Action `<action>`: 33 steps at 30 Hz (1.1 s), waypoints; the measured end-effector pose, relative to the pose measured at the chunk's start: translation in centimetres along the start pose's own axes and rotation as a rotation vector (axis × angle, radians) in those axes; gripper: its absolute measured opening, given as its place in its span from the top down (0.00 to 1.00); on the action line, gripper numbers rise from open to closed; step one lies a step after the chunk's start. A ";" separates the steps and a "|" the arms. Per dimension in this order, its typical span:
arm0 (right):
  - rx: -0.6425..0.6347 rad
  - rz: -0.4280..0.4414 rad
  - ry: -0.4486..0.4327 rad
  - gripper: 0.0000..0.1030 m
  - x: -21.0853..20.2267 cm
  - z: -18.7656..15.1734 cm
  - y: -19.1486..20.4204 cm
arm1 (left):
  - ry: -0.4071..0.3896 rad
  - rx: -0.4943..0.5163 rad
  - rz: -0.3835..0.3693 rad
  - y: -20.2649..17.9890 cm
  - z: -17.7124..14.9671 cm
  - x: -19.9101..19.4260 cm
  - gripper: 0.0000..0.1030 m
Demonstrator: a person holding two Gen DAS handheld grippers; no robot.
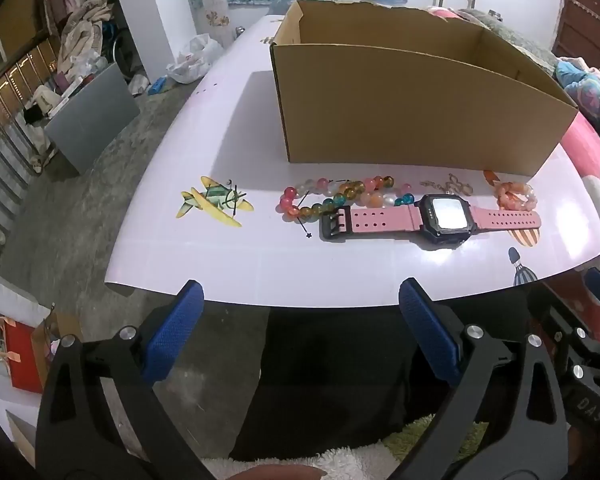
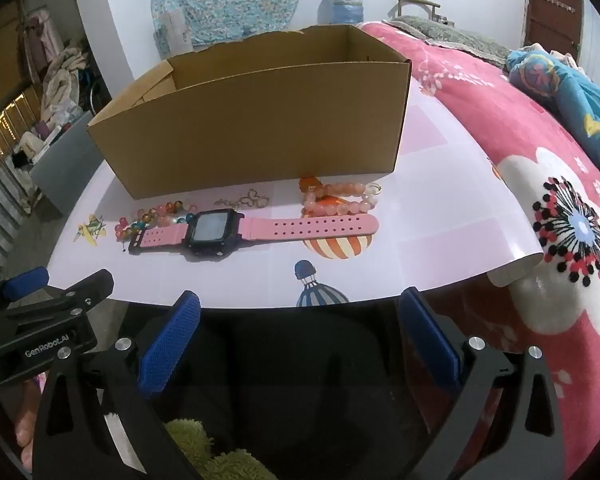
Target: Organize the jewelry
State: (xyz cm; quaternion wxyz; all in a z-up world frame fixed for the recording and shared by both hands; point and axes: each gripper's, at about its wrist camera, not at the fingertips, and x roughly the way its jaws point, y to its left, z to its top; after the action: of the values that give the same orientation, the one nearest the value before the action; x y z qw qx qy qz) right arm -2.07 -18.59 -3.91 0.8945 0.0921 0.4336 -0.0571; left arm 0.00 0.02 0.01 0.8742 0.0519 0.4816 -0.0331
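Observation:
A pink-strapped watch (image 1: pixel 432 218) (image 2: pixel 236 230) lies flat on the white table (image 1: pixel 240 264), in front of an open cardboard box (image 1: pixel 400 108) (image 2: pixel 256 124). A multicoloured bead bracelet (image 1: pixel 340 198) (image 2: pixel 152 218) lies at the watch's left. A thin gold chain (image 1: pixel 450 186) (image 2: pixel 246 200) lies behind the watch. A pink-orange bead bracelet (image 1: pixel 516 196) (image 2: pixel 336 200) lies at the right. My left gripper (image 1: pixel 300 308) is open and empty, short of the table's near edge. My right gripper (image 2: pixel 300 312) is open and empty, also short of the edge.
The table (image 2: pixel 420 248) carries printed plane and balloon pictures. A pink floral bed (image 2: pixel 540 152) lies to the right. Grey floor with a grey board (image 1: pixel 92 120) and clutter lies to the left. My left gripper also shows at the right wrist view's left edge (image 2: pixel 40 308).

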 end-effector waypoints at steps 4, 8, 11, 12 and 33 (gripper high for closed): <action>-0.002 -0.002 -0.006 0.06 0.0 0.0 0.0 | 0.003 0.002 0.003 0.0 0.0 0.0 0.08; -0.002 -0.002 -0.009 0.06 0.2 0.1 0.3 | 0.005 0.001 0.005 0.3 0.0 0.1 0.08; -0.002 -0.002 -0.010 0.06 -0.1 0.0 0.5 | 0.005 0.002 0.005 0.1 -0.1 0.0 0.08; -0.002 -0.002 -0.011 0.06 -0.1 0.1 0.6 | 0.005 0.003 0.004 0.2 -0.1 0.0 0.08; -0.001 0.009 -0.022 0.06 -0.6 0.5 -0.1 | 0.002 0.005 0.007 -0.4 0.0 -0.3 0.08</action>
State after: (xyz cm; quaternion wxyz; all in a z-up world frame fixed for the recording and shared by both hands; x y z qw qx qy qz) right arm -2.07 -18.74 -3.10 0.8995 0.0931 0.4234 -0.0540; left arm -0.23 -0.40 0.20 0.8737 0.0559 0.4823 -0.0311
